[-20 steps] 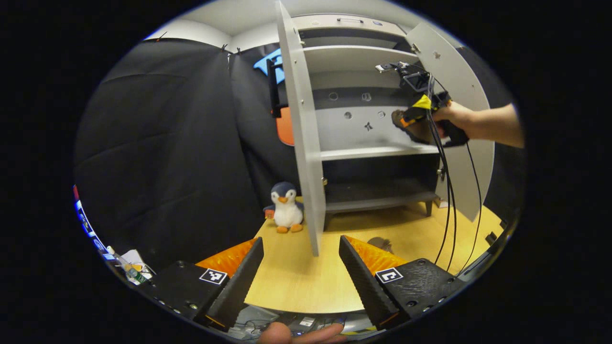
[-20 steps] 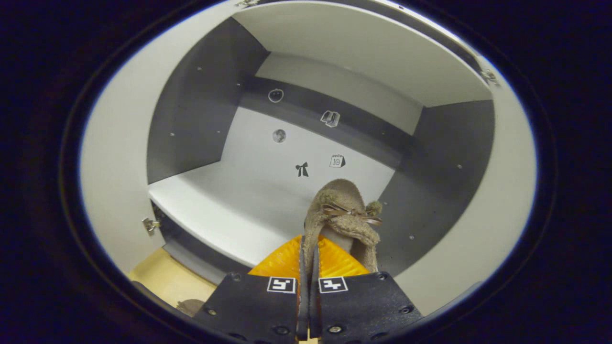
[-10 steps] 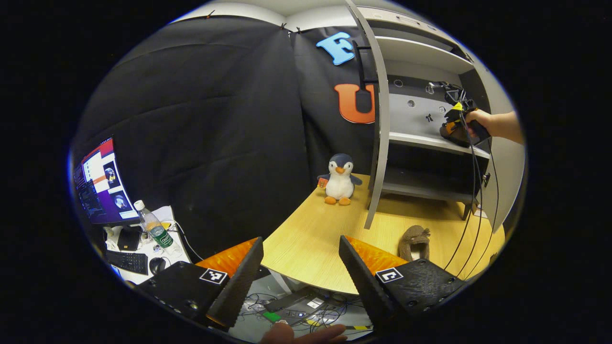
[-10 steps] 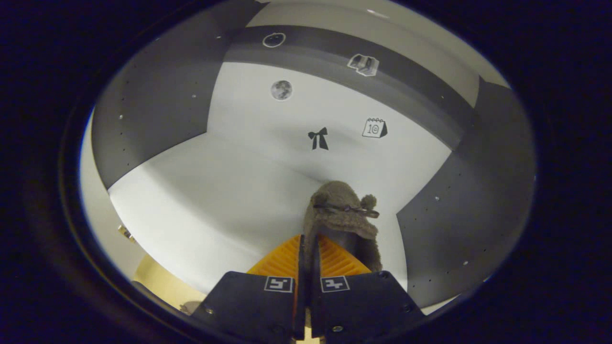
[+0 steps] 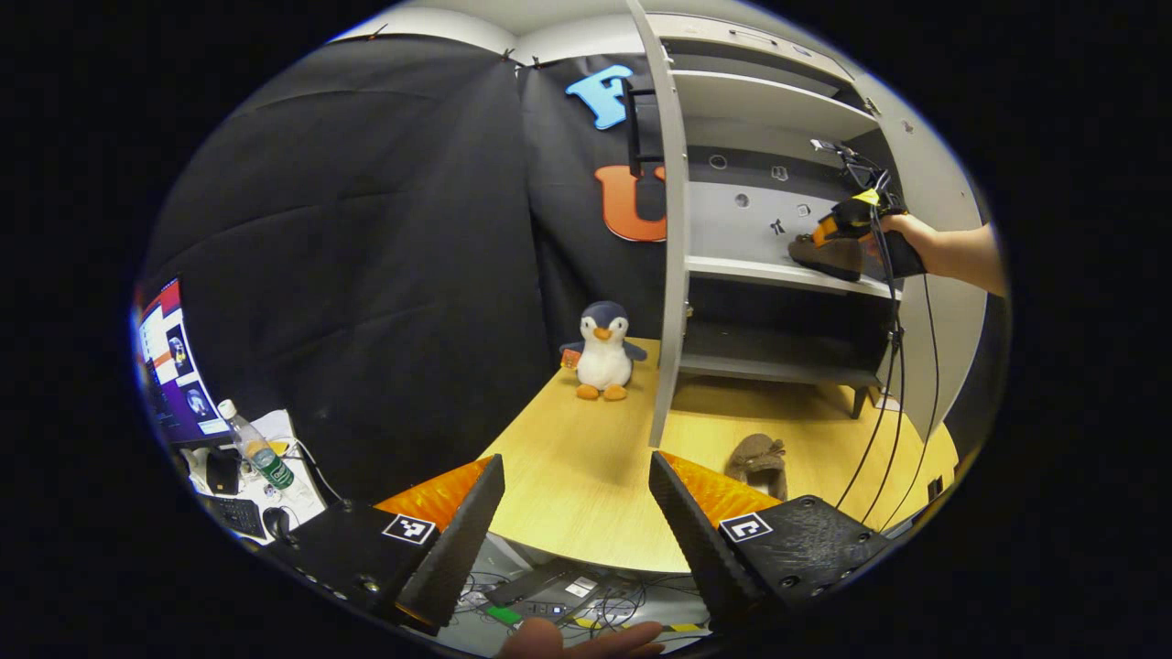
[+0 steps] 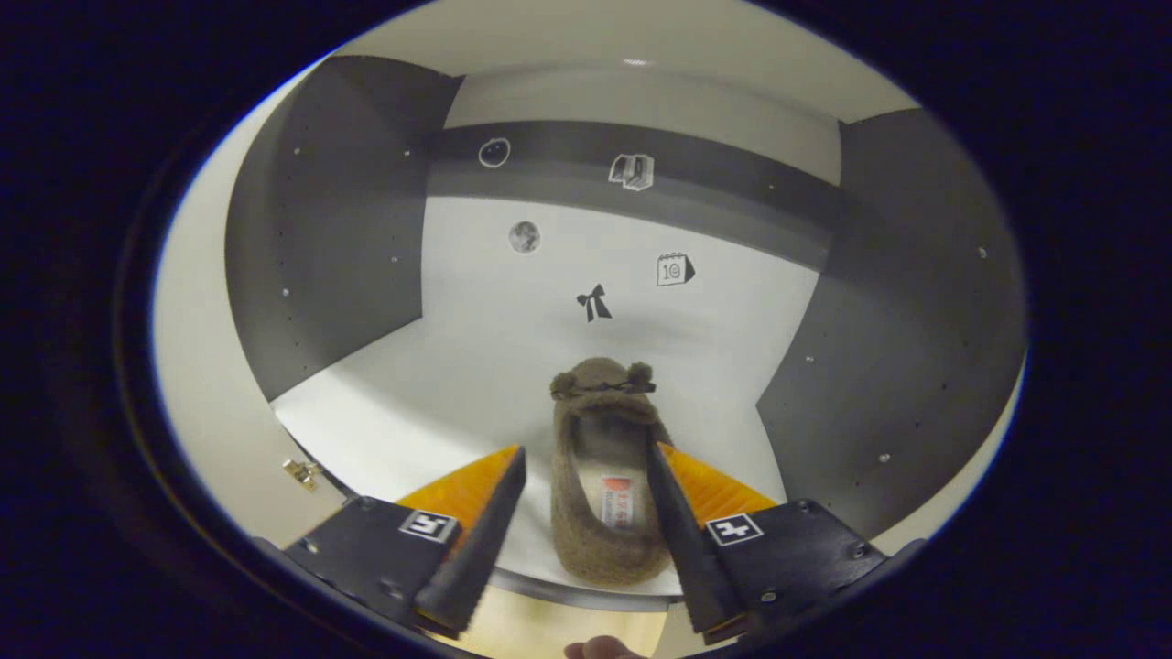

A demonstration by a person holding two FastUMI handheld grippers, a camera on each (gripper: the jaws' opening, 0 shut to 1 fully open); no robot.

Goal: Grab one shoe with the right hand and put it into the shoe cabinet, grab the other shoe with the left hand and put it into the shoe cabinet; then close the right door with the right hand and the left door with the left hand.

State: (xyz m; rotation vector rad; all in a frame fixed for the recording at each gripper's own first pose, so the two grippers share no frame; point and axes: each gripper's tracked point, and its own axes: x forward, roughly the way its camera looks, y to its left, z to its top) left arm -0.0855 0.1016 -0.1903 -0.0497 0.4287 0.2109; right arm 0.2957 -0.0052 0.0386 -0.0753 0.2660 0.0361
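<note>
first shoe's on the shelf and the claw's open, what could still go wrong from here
The shoe on the shelf has its heel right at the front edge, between the right claw fingers; pulling back carelessly could drag it off. The second shoe lies near the left door, so the left claw might bump the door while reaching.

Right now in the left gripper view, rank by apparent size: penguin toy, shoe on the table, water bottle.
1. penguin toy, clearly largest.
2. shoe on the table and water bottle: look about alike, and they sit at different distances from the camera, so no ranking between them.
</note>
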